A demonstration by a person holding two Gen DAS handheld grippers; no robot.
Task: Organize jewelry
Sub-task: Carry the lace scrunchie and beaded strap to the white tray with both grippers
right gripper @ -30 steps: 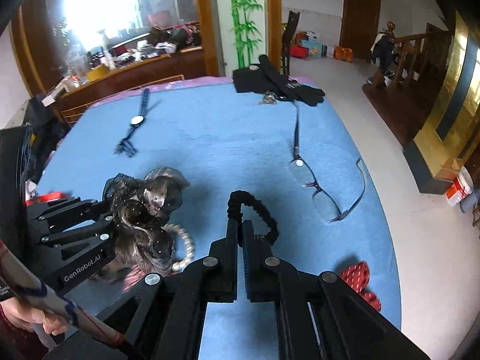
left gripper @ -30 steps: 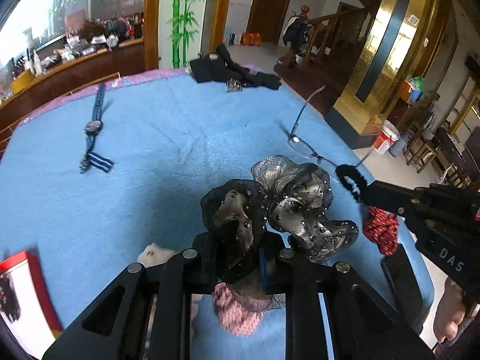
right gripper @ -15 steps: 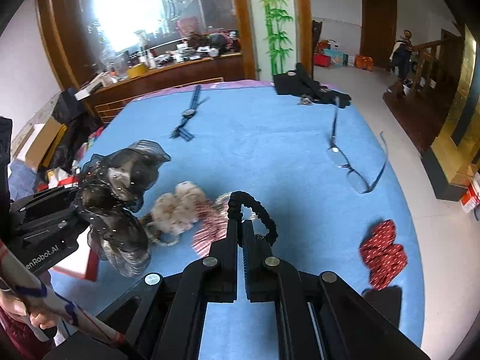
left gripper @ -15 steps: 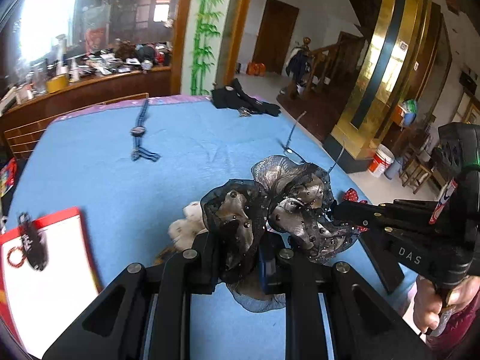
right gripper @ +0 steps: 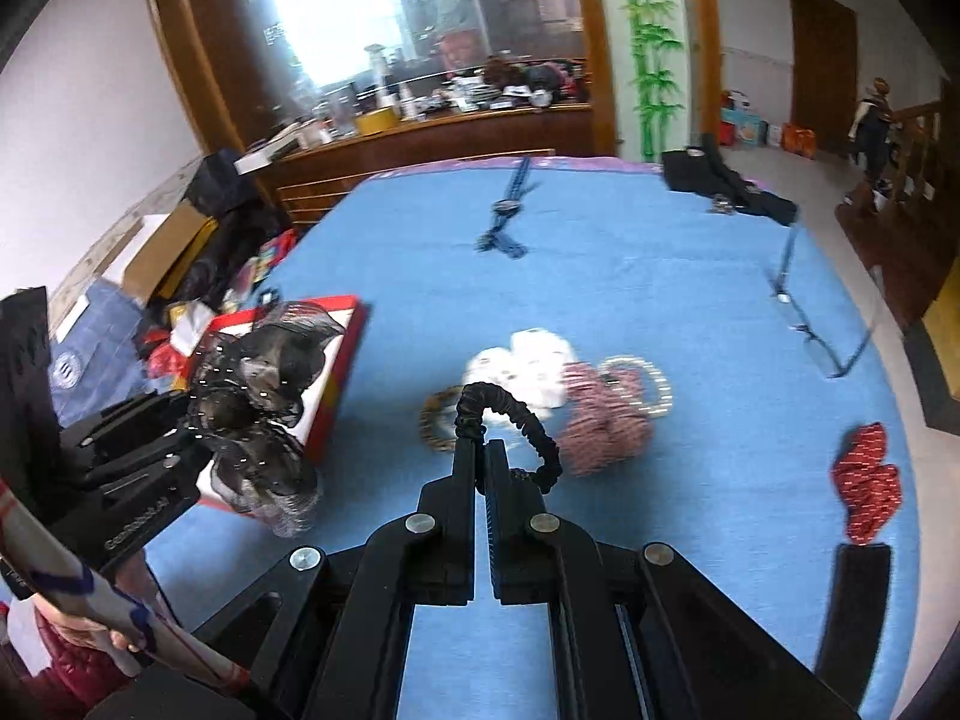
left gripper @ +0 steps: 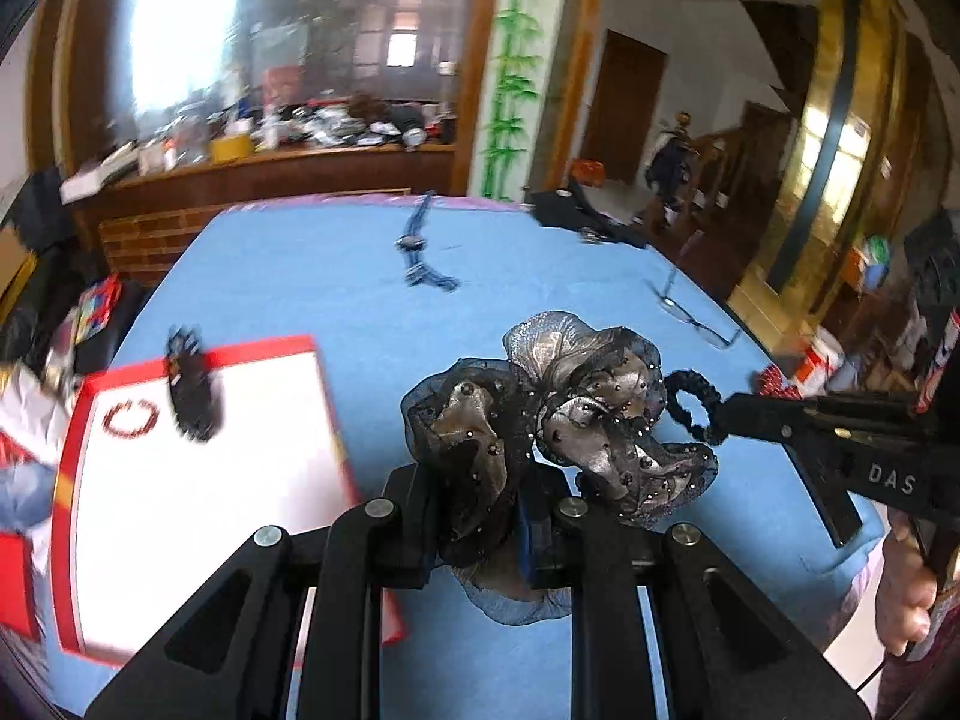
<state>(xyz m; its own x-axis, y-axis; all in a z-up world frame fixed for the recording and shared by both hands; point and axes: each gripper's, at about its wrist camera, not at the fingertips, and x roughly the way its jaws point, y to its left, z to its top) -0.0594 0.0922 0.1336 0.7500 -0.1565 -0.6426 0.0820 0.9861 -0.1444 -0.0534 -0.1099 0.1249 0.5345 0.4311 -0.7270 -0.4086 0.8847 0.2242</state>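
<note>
My left gripper (left gripper: 480, 501) is shut on a grey-black beaded organza scrunchie (left gripper: 540, 414), held above the blue table beside a red-rimmed white tray (left gripper: 210, 510). In the tray lie a red bead bracelet (left gripper: 129, 420) and a black hair piece (left gripper: 192, 393). My right gripper (right gripper: 480, 450) is shut on a black hair tie (right gripper: 519, 414) that loops up from its tips. In the left wrist view the right gripper (left gripper: 729, 414) hangs just right of the scrunchie. The right wrist view shows the left gripper (right gripper: 198, 438) and scrunchie (right gripper: 258, 384) over the tray's near corner (right gripper: 345, 354).
On the blue cloth lie a white fluffy scrunchie (right gripper: 528, 372), a red patterned scrunchie (right gripper: 606, 420), a leopard band (right gripper: 435, 420), a pearl bracelet (right gripper: 651, 384), a red bow (right gripper: 867, 480), glasses (right gripper: 828, 336), a watch (right gripper: 507, 210) and black gloves (right gripper: 720, 186). Clutter sits off the table's left edge.
Both grippers have swept left across the table, each still carrying its hair piece. The tray has come into view and the left gripper now hangs beside it.
</note>
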